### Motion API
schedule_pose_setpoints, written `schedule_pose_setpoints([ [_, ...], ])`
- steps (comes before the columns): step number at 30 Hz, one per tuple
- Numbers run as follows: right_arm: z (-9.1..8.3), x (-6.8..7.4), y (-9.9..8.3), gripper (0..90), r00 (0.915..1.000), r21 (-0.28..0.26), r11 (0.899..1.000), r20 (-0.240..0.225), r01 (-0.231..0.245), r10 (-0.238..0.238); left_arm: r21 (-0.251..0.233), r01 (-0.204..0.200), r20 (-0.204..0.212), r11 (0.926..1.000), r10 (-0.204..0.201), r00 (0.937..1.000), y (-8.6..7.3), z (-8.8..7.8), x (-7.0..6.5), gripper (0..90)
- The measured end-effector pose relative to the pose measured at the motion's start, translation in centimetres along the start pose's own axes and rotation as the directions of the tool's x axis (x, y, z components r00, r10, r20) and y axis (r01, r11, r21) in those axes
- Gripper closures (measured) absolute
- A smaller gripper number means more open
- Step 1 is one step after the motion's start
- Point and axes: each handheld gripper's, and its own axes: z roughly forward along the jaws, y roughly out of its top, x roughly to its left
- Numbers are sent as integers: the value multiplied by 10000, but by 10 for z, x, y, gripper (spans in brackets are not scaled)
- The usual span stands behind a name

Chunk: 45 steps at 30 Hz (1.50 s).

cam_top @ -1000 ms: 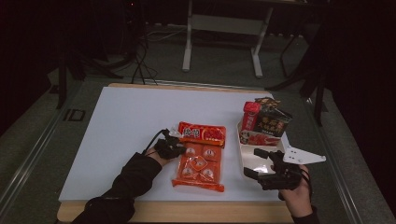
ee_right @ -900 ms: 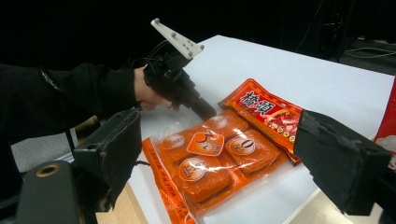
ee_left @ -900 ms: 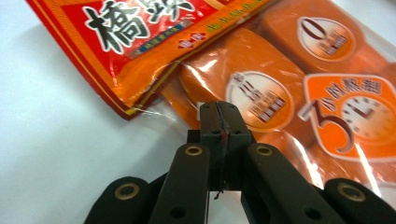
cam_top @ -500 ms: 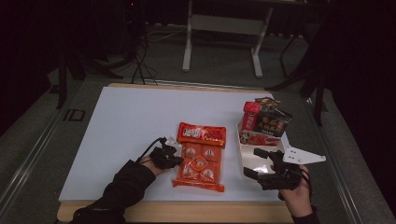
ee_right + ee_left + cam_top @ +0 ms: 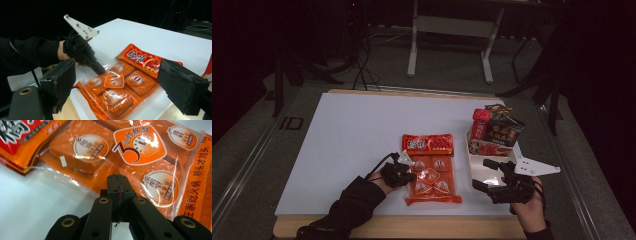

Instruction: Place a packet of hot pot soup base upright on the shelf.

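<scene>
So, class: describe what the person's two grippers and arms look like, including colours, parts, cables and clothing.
Both tools are black. The left gripper has two flat linkage bars with brass-coloured rivets, a pale three-cornered plate on top and a thin black cable looping behind. The right gripper has broad, blocky black pads and its own white plate. A black sleeve covers the left forearm.

A dim lab or recording studio: a white rectangular tabletop on grey carpet, black cables, and a white metal stand frame behind.
</scene>
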Motion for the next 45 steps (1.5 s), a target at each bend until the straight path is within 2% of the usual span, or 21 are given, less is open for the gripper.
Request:
schedule_pose_setpoints([
  [1,0,0,0,153,10000,-5,10000,-10,3,-3,-141,115,67,9998,-114,9999,0,-1,2,900],
  [4,-1,-1,-1,153,10000,10,10000,-4,-41,41,-944,239,-303,9952,-268,9992,-1,-9,8,891],
  [5,-1,-1,-1,153,10000,10,10000,-4,-41,41,-944,239,-303,9952,-268,9992,-1,-9,8,855],
  [7,-1,-2,-1,153,10000,-31,10000,11,-59,59,-1495,305,-685,9883,-411,9968,-1,-18,15,822],
  [9,-1,-2,-1,153,10000,-19,10000,6,-40,40,-1818,372,-837,9826,-531,9951,0,-25,19,798],
  [12,-1,-1,0,153,10000,6,10000,4,-10,10,-2152,201,-960,9764,-417,9945,2,-31,23,746],
  [13,-1,-1,0,153,10000,-14,10000,13,-9,9,-2185,364,-983,9752,-591,9934,3,-32,25,730],
  [15,-1,-1,0,153,10000,-27,10000,26,4,-4,-2186,976,-751,9709,-1165,9904,5,-33,31,686],
  [16,0,0,0,153,10000,-27,10000,29,19,-19,-2044,1311,-785,9701,-1497,9856,6,-33,35,655],
  [18,0,0,0,153,10000,-11,10000,48,43,-43,-2047,1481,-651,9676,-1645,9842,5,-33,40,556],
  [19,0,0,0,153,10000,-10,10000,52,51,-51,-2025,1590,-986,9663,-1817,9784,5,-32,43,549],
  [20,-1,0,0,153,10000,2,10000,57,56,-56,-2015,1661,-893,9653,-1870,9783,5,-32,46,471],
  [21,-1,1,0,153,10000,-13,10000,62,63,-63,-1976,1792,-823,9638,-1985,9766,5,-31,49,439],
  [26,-1,0,0,153,9999,-14,10000,102,80,-79,-1991,2106,-898,9571,-2318,9686,7,-27,66,427],
  [27,-1,0,0,153,9999,-9,10000,113,97,-97,-2019,2135,-1077,9559,-2383,9652,7,-26,69,406],
  [32,0,1,0,153,9997,21,9998,134,209,-209,-1733,2356,-1035,9563,-2556,9612,9,-15,82,374],
  [34,1,2,0,153,9995,45,9997,157,259,-260,-1539,2360,-1143,9595,-2545,9603,10,-9,87,374],
  [36,1,2,0,153,9995,56,9996,148,261,-262,-1456,2526,-1227,9566,-2708,9548,11,-3,92,374],
  [41,1,2,-1,153,9996,74,9997,129,233,-234,-1342,2613,-1160,9559,-2770,9538,13,5,99,403],
  [42,1,1,-1,153,9996,78,9997,125,244,-245,-1426,2769,-962,9503,-2918,9516,14,8,102,403],
  [45,3,1,-1,153,9996,82,9997,96,249,-249,-1267,2753,-968,9530,-2881,9527,16,13,104,442],
])
